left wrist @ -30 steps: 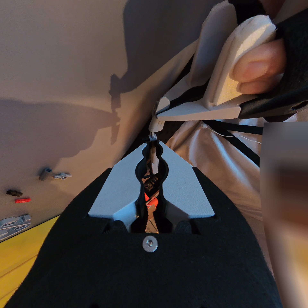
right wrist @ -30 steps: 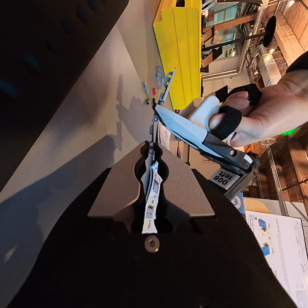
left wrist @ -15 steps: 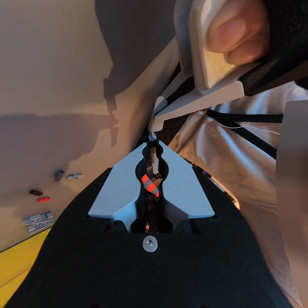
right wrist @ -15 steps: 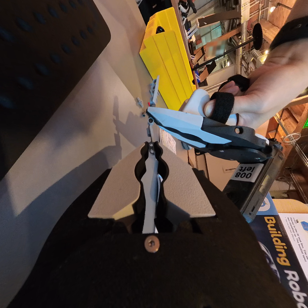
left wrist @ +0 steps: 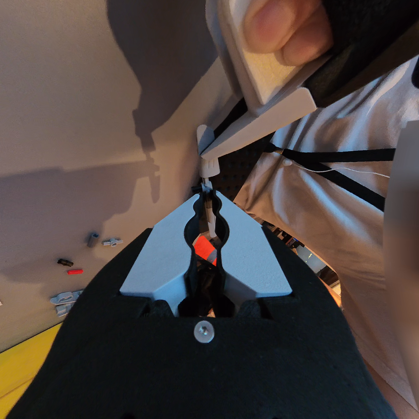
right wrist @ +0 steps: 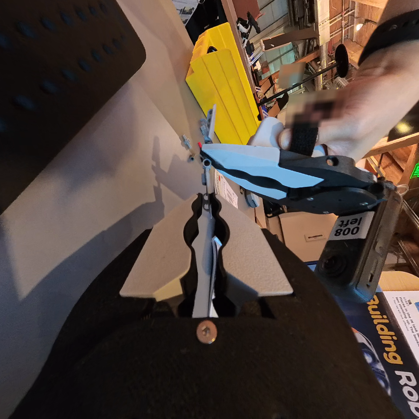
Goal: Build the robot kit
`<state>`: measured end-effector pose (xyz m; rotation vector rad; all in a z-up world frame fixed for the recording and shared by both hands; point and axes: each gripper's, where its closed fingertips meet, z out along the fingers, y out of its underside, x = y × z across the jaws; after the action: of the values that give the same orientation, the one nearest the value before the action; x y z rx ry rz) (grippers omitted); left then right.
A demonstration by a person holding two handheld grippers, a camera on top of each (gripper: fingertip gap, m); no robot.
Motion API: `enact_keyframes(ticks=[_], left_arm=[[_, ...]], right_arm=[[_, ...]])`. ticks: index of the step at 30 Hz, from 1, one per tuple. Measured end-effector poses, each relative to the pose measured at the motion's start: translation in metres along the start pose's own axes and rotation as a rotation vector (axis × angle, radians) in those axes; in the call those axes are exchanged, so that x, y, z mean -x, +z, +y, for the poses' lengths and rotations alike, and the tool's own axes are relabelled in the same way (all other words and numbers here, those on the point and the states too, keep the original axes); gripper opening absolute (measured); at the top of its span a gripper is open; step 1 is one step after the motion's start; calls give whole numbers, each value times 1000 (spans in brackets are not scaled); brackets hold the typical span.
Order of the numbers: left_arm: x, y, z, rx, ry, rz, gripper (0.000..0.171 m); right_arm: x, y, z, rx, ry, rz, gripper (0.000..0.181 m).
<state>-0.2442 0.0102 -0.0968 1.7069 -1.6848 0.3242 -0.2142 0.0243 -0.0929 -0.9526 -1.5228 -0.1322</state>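
Observation:
My left gripper (left wrist: 206, 195) is shut on a thin pale axle (left wrist: 210, 217) that runs between its fingers, with a small grey connector (left wrist: 205, 187) at the tip. My right gripper (left wrist: 204, 152) comes in from the upper right, and its tip pinches a light grey piece (left wrist: 209, 168) just above that connector. In the right wrist view my right gripper (right wrist: 206, 199) is shut on a long flat grey beam (right wrist: 205, 260). A thin rod leads from it to a grey ring end (right wrist: 206, 162) at the tip of my left gripper (right wrist: 202, 155). Both are held above the table.
Loose parts lie on the beige table (left wrist: 56, 113): a grey sleeve (left wrist: 91, 239), a grey connector (left wrist: 112, 242), a black pin (left wrist: 65, 262), a red pin (left wrist: 74, 271) and grey beams (left wrist: 65, 301). A yellow bin (right wrist: 222, 86), a black perforated panel (right wrist: 56, 68) and a printed box (right wrist: 390, 353) stand around. Only a small space, under 4 cm, lies between the two pairs of fingers. The black pin (left wrist: 65, 262) sits 15 centimetres or so from the ends of my left fingers.
Both grippers stay shut on the joined parts. The pair has turned: my left gripper now lies more level in the right wrist view, and the right gripper sits higher and closer in the left wrist view.

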Motion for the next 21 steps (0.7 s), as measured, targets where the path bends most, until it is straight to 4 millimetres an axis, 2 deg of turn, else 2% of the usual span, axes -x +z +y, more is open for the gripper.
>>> enact_keyframes(ticks=[15, 21], left_arm=[[2, -1, -5, 0, -53, 3, 4], [-1, -3, -7, -16, 54, -34, 4]], right_arm=[[4, 4, -2, 74, -4, -25, 1], [-1, -2, -4, 1, 84, -26, 1]])
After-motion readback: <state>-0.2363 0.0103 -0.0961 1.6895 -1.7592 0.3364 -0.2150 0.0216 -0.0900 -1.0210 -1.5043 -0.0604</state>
